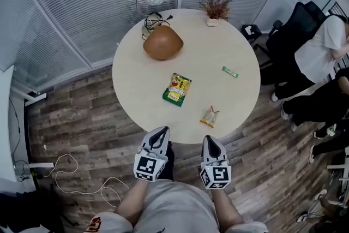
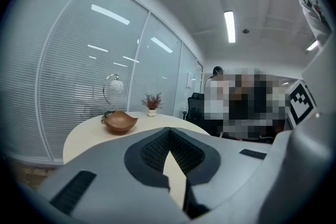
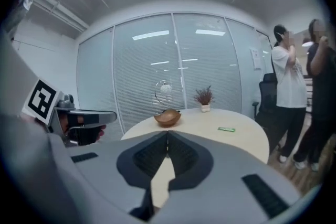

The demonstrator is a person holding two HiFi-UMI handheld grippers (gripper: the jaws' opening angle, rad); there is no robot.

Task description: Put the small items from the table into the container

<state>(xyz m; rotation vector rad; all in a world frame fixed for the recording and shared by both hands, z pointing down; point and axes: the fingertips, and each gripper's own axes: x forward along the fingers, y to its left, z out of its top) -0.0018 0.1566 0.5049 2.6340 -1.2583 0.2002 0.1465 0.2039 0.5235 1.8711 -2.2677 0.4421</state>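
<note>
Round table [image 1: 131, 90]: near edge just ahead of both grippers, bare top between items. Brown bowl [image 1: 162, 42] far left. Green-yellow packet [image 1: 177, 89] centre, orange sachet [image 1: 210, 117] by front edge, green stick [image 1: 229, 72] right; print unreadable. Left gripper [image 1: 160, 133], right gripper [image 1: 210, 142]: side by side, jaws closed, empty.

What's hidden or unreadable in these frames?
- Print on the green-and-yellow snack packet and the small orange packet: too small in the head view.
- Both packets in the gripper views: hidden behind the bodies of the left claw and the right claw.
- Inside of the wooden bowl: the left gripper view is side-on, so its wall hides it.
- The people in the left gripper view: covered by a mosaic patch.
</note>
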